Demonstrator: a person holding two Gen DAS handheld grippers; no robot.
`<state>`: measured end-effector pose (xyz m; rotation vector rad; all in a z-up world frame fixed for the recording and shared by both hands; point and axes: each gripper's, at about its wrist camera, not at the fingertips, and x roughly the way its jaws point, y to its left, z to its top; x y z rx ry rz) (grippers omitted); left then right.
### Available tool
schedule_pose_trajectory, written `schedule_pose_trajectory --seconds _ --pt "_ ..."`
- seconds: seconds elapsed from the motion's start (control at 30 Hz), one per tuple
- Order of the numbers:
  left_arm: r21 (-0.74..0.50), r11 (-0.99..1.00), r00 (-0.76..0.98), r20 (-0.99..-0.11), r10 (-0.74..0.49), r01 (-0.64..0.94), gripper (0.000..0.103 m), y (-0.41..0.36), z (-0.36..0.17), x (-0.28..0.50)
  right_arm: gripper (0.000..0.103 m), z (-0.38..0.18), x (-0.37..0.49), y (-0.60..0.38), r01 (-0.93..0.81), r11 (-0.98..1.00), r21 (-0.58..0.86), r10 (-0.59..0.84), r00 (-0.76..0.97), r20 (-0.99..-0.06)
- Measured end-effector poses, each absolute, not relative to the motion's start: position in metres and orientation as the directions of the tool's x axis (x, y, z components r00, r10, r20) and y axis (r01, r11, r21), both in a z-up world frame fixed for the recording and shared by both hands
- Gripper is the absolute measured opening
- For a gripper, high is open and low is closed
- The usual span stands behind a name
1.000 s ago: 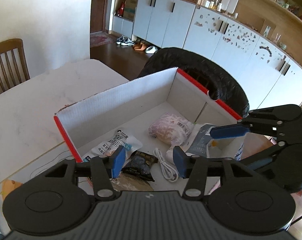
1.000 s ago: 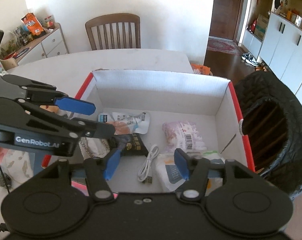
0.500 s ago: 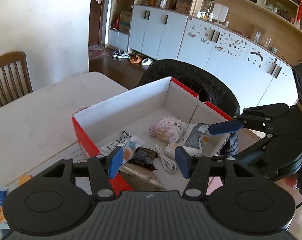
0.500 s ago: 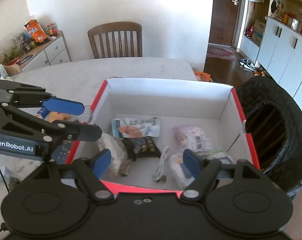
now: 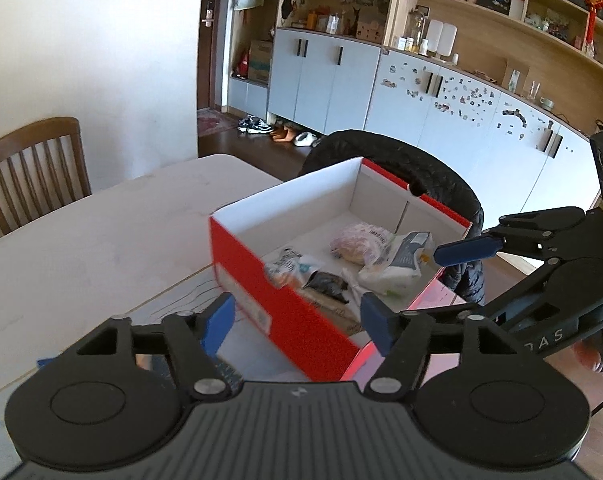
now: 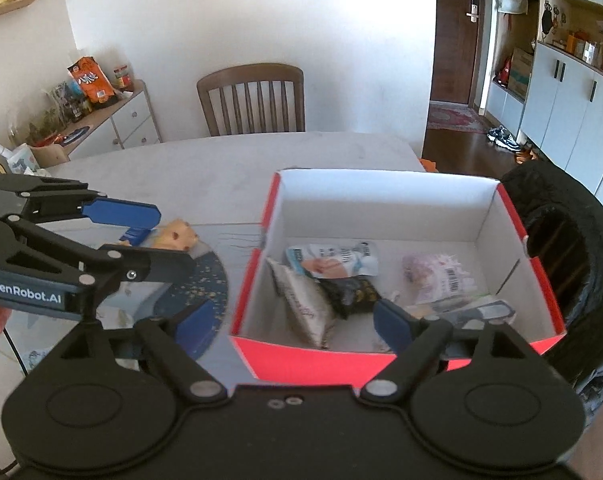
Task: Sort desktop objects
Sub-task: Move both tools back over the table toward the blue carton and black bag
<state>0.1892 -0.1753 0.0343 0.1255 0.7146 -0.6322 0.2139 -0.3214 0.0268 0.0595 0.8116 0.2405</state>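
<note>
A red cardboard box [image 6: 389,360] with a white inside stands on the table; it also shows in the left wrist view [image 5: 261,280]. In it lie several packets: a pink wrapped one [image 6: 437,276], a black one [image 6: 351,292], a white and blue one [image 6: 333,260] and a beige one [image 6: 305,304]. My left gripper [image 5: 297,316] is open and empty, above and in front of the box's near left corner. My right gripper [image 6: 293,316] is open and empty, above the box's near wall.
A dark blue round mat [image 6: 197,288] and an orange toy [image 6: 177,236] lie on the pale table [image 6: 221,160] left of the box. A black woven basket [image 6: 569,264] stands right of the box. A wooden chair [image 6: 253,100] stands at the far side.
Both grippers have pulled back and up, away from the box. The box now looks smaller and farther. The packets in it have not moved.
</note>
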Motion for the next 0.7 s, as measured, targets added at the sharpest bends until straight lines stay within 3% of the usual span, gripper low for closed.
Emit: schedule_pose_trajectory --seconds 0.37,0.7 --pt "-0.089 0.83 0.611 -0.635 -0.473 0.551 0.101 -0.108 0.035 0.168 0.09 0.025 0.205 -0.271 -0.188 0.973 0.136 0.228 0.674 -0.702" --pt "-0.07 0.864 0.636 -0.647 -0.42 0.499 0.101 -0.045 0.027 0.15 0.091 0.021 0.201 -0.226 -0.202 0.969 0.14 0.241 0.669 -0.703"
